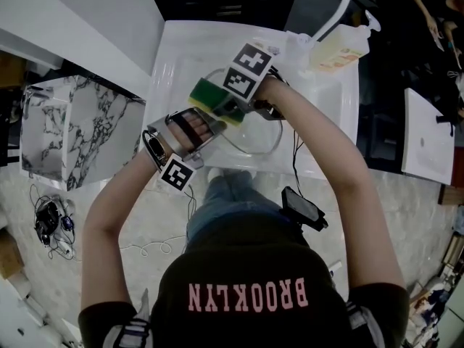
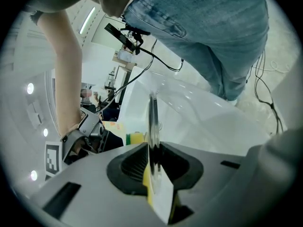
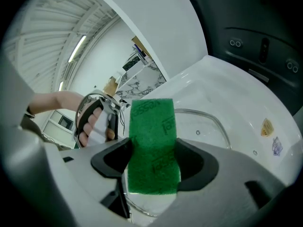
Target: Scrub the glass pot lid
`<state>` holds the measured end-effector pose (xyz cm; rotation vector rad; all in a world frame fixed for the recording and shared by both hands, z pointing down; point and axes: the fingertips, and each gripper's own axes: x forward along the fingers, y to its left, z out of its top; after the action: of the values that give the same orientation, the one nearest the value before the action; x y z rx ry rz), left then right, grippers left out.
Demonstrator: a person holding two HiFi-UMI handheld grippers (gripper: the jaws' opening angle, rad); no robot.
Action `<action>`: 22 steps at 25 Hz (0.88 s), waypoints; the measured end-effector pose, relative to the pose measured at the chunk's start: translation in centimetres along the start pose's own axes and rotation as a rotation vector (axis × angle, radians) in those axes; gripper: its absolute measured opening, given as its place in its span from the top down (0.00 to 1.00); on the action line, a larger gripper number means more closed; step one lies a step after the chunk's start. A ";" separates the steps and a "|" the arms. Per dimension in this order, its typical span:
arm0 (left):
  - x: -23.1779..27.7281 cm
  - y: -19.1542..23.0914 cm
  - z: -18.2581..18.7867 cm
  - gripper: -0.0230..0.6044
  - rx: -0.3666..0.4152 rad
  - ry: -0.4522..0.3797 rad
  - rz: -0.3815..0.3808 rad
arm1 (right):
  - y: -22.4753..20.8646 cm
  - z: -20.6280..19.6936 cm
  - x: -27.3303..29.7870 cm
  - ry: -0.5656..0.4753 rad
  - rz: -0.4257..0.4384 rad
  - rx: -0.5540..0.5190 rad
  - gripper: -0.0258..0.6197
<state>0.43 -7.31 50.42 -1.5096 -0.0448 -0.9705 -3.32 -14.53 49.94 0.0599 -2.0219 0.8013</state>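
Observation:
The glass pot lid (image 1: 255, 133) is held over the white sink (image 1: 330, 122). My left gripper (image 1: 190, 130) is shut on its near-left rim. In the left gripper view the lid (image 2: 153, 119) stands edge-on, clamped between the jaws of my left gripper (image 2: 154, 162). My right gripper (image 1: 239, 85) is shut on a green and yellow sponge (image 1: 209, 93), which lies against the lid's far-left side. In the right gripper view the green sponge (image 3: 152, 143) fills the gap of my right gripper (image 3: 152, 162). The lid's rim (image 3: 215, 122) curves behind it.
A white faucet (image 1: 339, 2) and a soap bottle (image 1: 337, 49) stand at the sink's far right corner. A marble-patterned block (image 1: 72, 129) sits left of the sink. Cables (image 1: 51, 223) lie on the floor at the left.

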 end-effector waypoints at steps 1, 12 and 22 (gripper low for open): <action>0.0 -0.1 0.0 0.86 0.002 0.000 -0.003 | -0.1 0.0 0.0 -0.003 0.007 0.003 0.53; -0.1 -0.9 0.0 0.85 -0.032 0.012 -0.021 | -1.5 -0.1 0.6 0.013 0.027 -0.041 0.53; -0.4 -1.4 -0.2 0.85 -0.058 0.000 -0.040 | -5.5 0.1 0.8 -0.003 0.026 0.021 0.53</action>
<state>-0.78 -6.98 51.29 -1.5671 -0.0466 -1.0113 -2.01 -18.70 53.35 0.0468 -2.0209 0.8396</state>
